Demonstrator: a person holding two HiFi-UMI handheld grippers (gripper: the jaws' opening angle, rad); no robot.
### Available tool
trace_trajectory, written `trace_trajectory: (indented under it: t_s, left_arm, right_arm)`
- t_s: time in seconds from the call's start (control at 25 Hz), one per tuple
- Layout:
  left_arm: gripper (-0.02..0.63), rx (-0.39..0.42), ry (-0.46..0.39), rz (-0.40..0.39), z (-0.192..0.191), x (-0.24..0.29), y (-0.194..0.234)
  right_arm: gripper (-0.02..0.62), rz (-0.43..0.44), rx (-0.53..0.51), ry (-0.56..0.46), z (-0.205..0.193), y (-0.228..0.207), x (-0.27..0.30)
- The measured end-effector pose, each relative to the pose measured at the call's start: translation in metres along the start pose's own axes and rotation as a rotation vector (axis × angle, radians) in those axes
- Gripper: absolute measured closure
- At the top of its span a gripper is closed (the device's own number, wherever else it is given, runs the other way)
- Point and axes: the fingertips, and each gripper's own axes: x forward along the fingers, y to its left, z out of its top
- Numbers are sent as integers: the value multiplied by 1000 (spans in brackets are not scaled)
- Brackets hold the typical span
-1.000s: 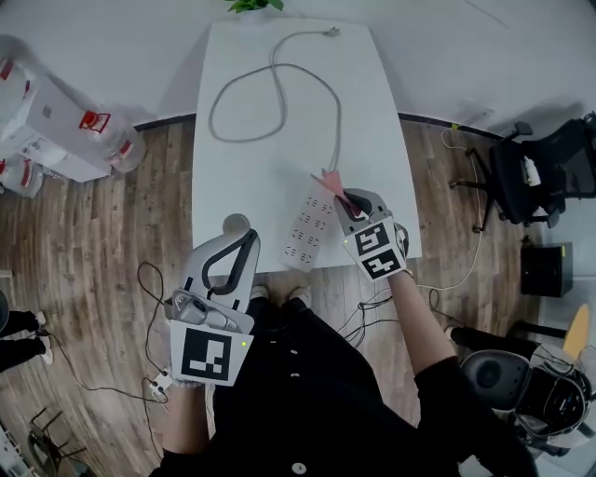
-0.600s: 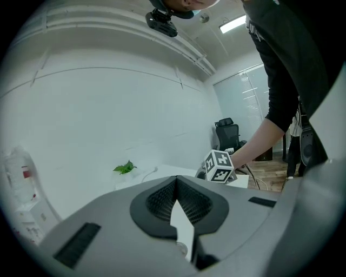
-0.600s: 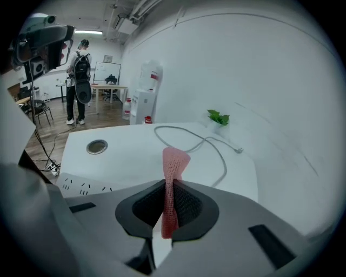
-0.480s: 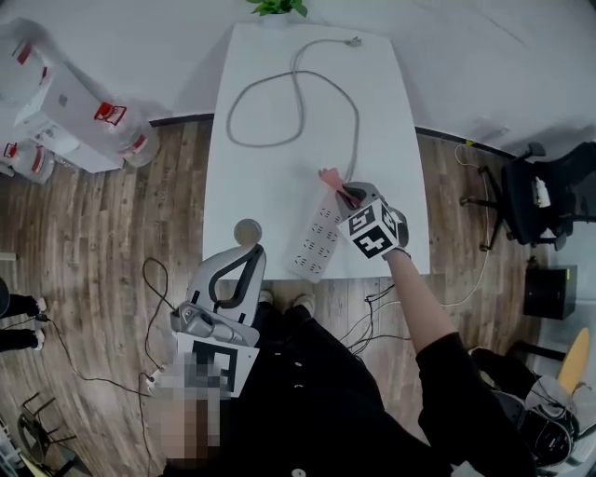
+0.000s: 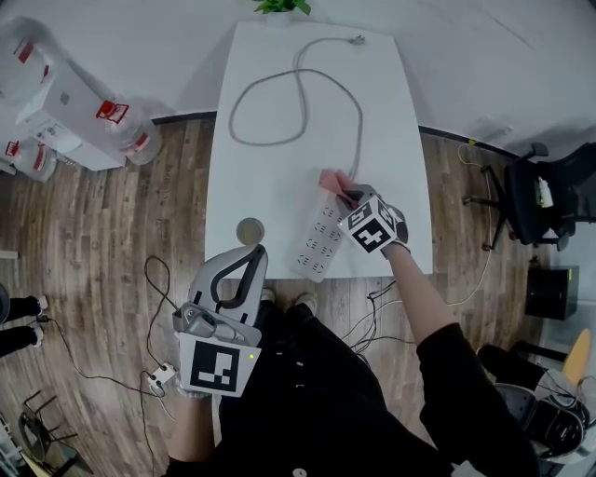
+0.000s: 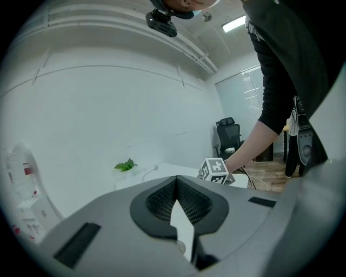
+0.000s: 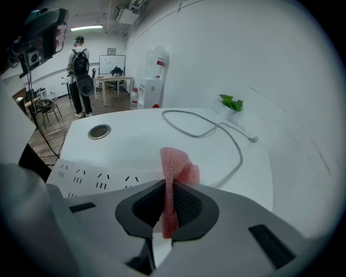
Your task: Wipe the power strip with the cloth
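Observation:
A white power strip (image 5: 319,238) lies slantwise near the table's front edge, and its grey cord (image 5: 300,93) loops toward the far end. My right gripper (image 5: 346,196) is shut on a pink cloth (image 5: 330,178) at the strip's far end, where the cord leaves it. In the right gripper view the cloth (image 7: 176,165) stands pinched between the pads of that gripper (image 7: 168,190), with the power strip (image 7: 89,176) to the left below. My left gripper (image 5: 251,252) hovers at the table's front edge, left of the strip. That left gripper (image 6: 177,186) is shut and holds nothing.
A round grommet (image 5: 250,229) sits in the table (image 5: 270,177) left of the strip. A small plant (image 5: 279,6) stands at the far edge. White boxes (image 5: 70,112) are on the floor to the left and office chairs (image 5: 549,191) to the right. A person (image 7: 80,67) stands far behind.
My right gripper has turned a little and edged away from me with the cloth at the strip's far end. The left gripper has stayed near the front edge.

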Motion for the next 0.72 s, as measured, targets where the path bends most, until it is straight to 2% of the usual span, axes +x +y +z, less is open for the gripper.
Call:
trace_trajectory:
  t_s: [0.4,0.72]
  left_arm:
    - [597,2,-3,-10,1,4,-1]
    - [597,9,-18,-18,3,3,-1]
  right_arm:
    - [548,10,20,-8,0,5,-1]
    - [548,31,-15,-14,3,25,-5]
